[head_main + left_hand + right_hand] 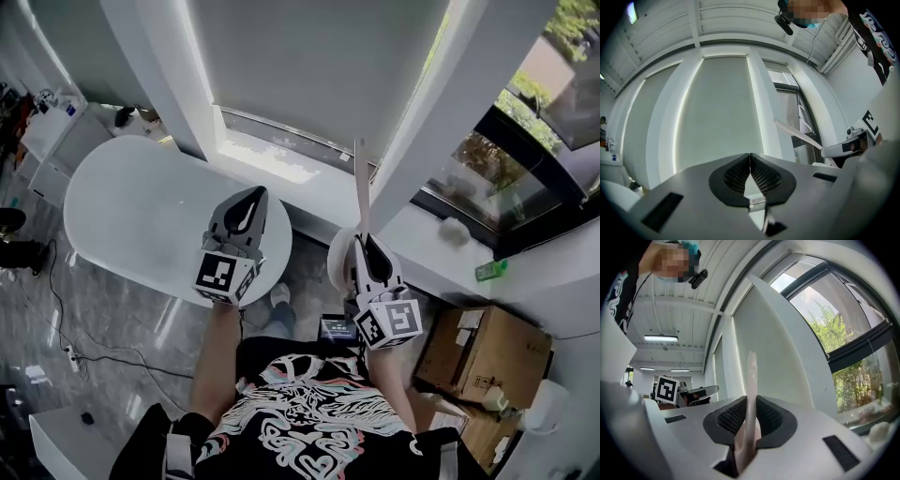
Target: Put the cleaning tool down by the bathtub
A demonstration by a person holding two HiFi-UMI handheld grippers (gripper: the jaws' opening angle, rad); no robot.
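Cleaning tool: its slim pale handle (pixel 751 376) stands upright in the right claw (pixel 750 401), in the air just off the bathtub's (pixel 141 202) near end; not yet put down.
Right claw: clenched low on the handle, likely to keep it steady for lowering.
Left claw (pixel 750 158): closed on nothing, raised over the bathtub's near rim, seemingly just kept clear.
Floor (pixel 122 323): the strip beside the bathtub looks the likely landing spot.

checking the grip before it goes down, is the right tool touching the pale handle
Touching. The right gripper view shows the right tool shut on the pale handle, clamping it from both sides.
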